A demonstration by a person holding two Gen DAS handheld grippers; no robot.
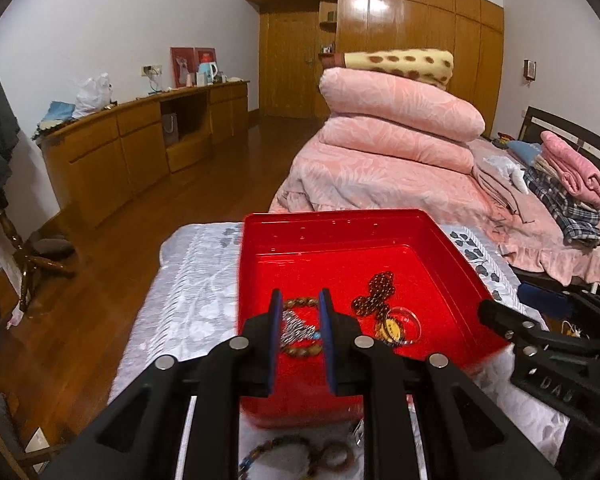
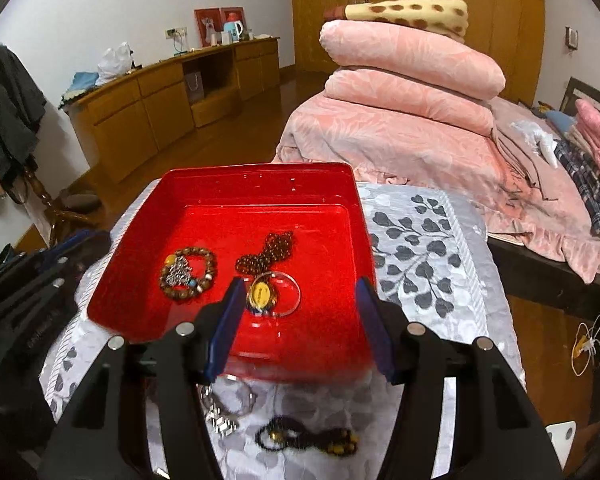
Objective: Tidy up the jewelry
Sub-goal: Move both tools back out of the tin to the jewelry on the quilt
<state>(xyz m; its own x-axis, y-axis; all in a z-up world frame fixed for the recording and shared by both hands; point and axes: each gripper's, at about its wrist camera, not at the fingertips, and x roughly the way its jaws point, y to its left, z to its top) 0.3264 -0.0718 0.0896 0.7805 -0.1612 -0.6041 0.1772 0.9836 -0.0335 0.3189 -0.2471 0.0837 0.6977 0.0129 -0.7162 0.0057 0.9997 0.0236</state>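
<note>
— Where has the jewellery got to?

— Mostly in the glossy red plastic box [image 2: 340, 216] on the silvery leaf-patterned cloth [image 2: 420, 248]; beyond the tips of the right gripper [image 2: 298, 292] lies a clear round bangle [image 2: 290, 300] with a yellow oval pendant [image 2: 261, 293] inside it, just off the left-hand finger; past those, a rope of dark amber beads [image 2: 270, 252]; further to the left, a brown wooden-bead bracelet [image 2: 188, 274] with a silvery chain heaped in its middle.

— And that gripper's jaws?

— Standing apart, blue pads empty, nothing between them but the near wall of the box.

— The left one?

— The left gripper [image 1: 300, 312] has its jaws drawn close, a narrow gap between the blue pads; the wooden-bead bracelet shows through that gap, lying on the box floor beyond; whether the pads pinch anything I cannot tell.

— Anything outside the box?

— Yes; below the right jaws, on the cloth, a silvery metal watch-like band [image 2: 222, 420] and a dark beaded string with yellow beads [image 2: 308, 438]; below the left jaws, another beaded string [image 1: 296, 454], half hidden.
</note>
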